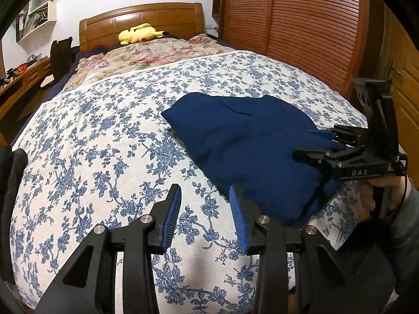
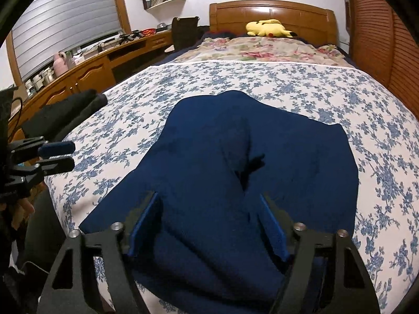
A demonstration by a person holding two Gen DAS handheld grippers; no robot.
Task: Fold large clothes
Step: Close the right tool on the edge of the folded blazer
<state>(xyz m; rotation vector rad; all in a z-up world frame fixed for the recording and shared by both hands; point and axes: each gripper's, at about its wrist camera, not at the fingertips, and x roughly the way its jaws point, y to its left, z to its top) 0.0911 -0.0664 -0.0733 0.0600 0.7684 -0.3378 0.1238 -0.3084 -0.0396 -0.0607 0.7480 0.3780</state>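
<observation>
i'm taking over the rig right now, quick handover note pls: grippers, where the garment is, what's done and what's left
Left gripper: open, empty, over the bare blue-flowered bedspread just left of the garment.
Right gripper: jaws apart over the near part of the navy garment, cloth between them; no clamp visible.
Garment: lies bunched on the bed toward the right side, with a crease down its middle, near edge at the foot of the bed.
Done: it looks partly folded into a rough block.
Left: take the near edge, finish the fold and smooth it flat.
</observation>
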